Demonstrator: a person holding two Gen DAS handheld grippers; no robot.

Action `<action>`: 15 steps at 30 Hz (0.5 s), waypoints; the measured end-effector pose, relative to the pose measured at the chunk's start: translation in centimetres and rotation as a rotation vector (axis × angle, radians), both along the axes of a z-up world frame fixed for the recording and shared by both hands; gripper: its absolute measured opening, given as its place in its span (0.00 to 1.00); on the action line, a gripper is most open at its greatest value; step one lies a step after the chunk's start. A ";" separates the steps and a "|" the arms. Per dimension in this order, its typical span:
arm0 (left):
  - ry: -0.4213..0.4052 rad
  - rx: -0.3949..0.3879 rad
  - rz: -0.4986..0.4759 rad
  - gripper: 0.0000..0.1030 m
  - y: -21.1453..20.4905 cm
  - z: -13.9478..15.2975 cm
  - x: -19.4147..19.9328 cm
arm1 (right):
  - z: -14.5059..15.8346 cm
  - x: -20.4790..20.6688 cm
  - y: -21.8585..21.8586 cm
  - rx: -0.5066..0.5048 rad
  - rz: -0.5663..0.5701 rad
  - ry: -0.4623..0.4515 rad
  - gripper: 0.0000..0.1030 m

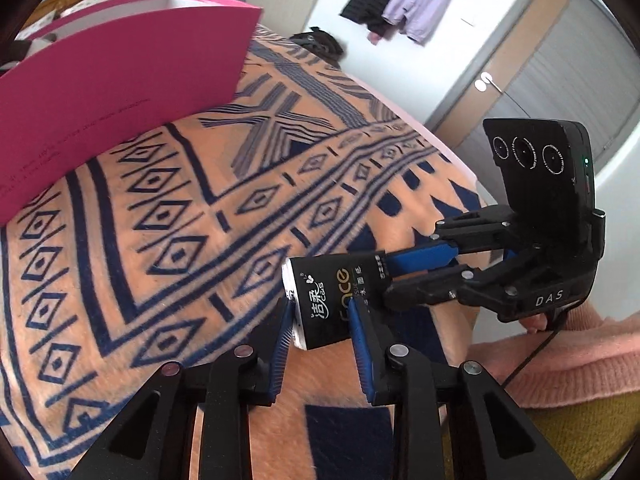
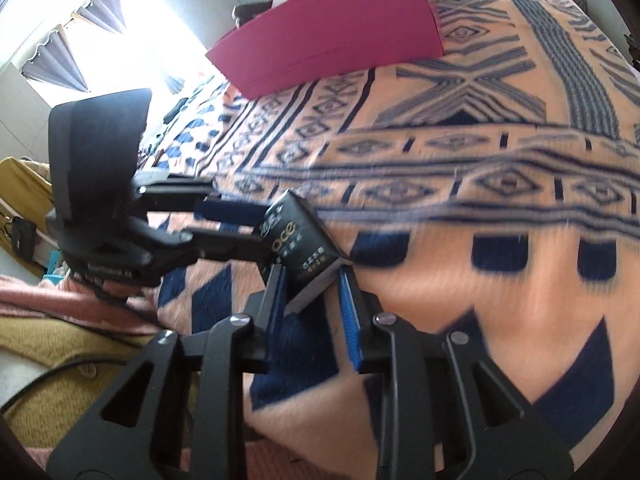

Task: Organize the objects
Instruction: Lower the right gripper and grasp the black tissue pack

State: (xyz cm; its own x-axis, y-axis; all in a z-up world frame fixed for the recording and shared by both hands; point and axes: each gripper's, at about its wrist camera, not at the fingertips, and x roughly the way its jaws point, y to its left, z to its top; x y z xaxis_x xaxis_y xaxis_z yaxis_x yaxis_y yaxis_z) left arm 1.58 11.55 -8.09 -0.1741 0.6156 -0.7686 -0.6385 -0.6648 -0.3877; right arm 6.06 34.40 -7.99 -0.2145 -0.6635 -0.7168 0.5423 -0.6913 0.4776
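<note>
- While both tools meet over the blanket [image 1: 168, 208] on the bed, a pink box [image 1: 120, 92] stands at ten o'clock, well apart; coats [image 1: 404, 0] hang on the far wall.
- Pack [image 1: 324, 300] is black, printed "Face"; right tool's body reads "DAS".
- Left tool [image 1: 320, 316] is nearly closed, pads pressing the pack's near end.
- Right tool [image 2: 312, 284] grips the other end, jaws narrow.
</note>
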 end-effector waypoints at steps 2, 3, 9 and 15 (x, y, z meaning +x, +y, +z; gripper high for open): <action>-0.003 0.004 0.026 0.28 -0.4 0.1 -0.7 | 0.3 -1.2 -0.4 -0.005 -0.010 0.018 0.27; -0.002 0.005 0.041 0.28 -0.6 0.2 -1.1 | 0.4 -1.8 -0.6 -0.009 -0.012 0.027 0.27; -0.011 0.026 0.155 0.28 -1.8 0.4 -4.2 | 0.8 -6.3 -2.3 -0.012 -0.019 0.059 0.27; -0.032 0.036 0.224 0.28 -2.2 -0.2 -6.2 | 0.8 -9.9 -3.2 -0.039 -0.033 0.052 0.27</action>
State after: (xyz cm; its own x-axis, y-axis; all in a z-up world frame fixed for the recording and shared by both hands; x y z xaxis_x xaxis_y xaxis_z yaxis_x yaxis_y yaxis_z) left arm -4.67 9.35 -8.27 -0.2852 0.5917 -0.7540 -0.4635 -0.7737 -0.4319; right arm -3.81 31.16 -7.16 -0.2725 -0.6825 -0.6782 0.5445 -0.6905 0.4762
